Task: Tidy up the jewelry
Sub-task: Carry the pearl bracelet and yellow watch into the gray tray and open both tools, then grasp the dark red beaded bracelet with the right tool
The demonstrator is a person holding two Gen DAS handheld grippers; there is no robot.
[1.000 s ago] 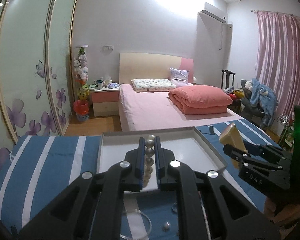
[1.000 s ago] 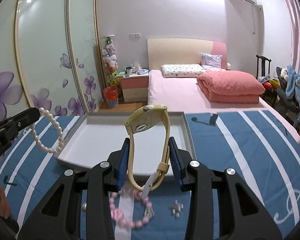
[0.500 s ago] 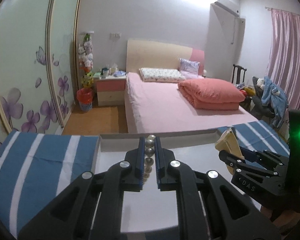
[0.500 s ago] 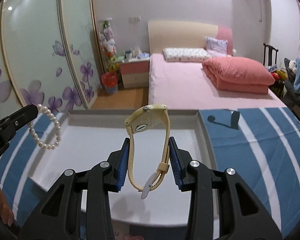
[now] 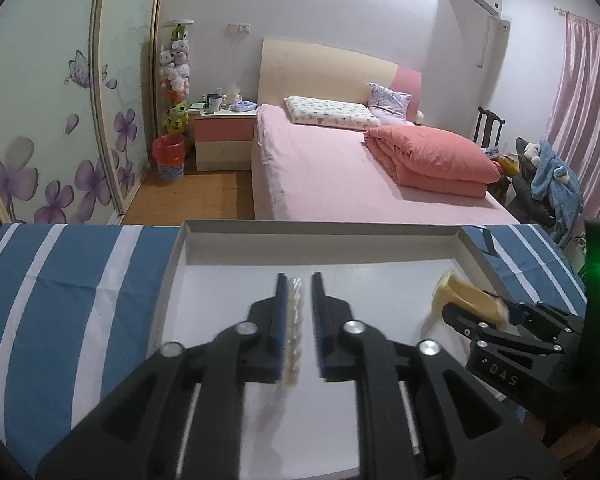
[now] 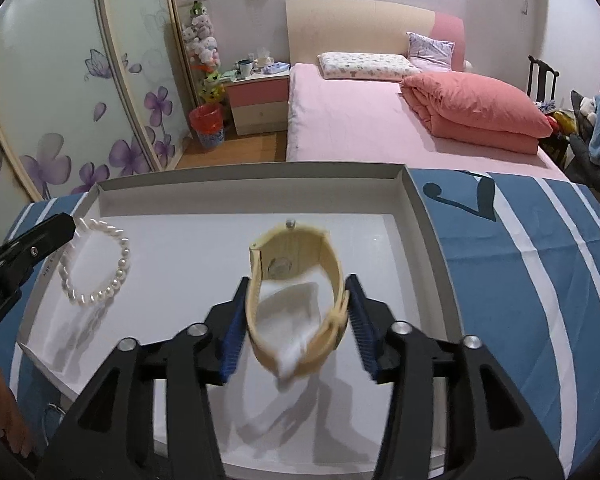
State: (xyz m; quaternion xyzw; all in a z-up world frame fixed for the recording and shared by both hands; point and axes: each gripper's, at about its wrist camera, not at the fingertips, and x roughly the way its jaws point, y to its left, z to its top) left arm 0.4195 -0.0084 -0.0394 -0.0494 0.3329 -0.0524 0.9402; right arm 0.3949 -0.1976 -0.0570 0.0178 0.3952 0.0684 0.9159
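Note:
A shallow white tray (image 5: 228, 227) (image 6: 416, 204) lies on a blue and white striped cloth. My left gripper (image 5: 298, 280) is open over the tray, and a white pearl bracelet (image 5: 294, 332) (image 6: 100, 268) drops blurred between its fingers. My right gripper (image 6: 296, 284) is open over the tray's right half, and a cream yellow wristwatch (image 6: 296, 300) (image 5: 466, 296) falls blurred between its fingers, free of the pads. The left gripper's tip shows at the left of the right wrist view (image 6: 40, 240).
The striped cloth (image 5: 68, 288) (image 6: 520, 272) covers the table on both sides of the tray. A pink bed (image 5: 340, 168), a nightstand (image 5: 224, 140) and a red bin (image 5: 169, 156) stand beyond the table's far edge.
Both grippers moved forward and down over the tray and opened. The pearl bracelet and the watch have come loose from the pads and are falling into the tray.

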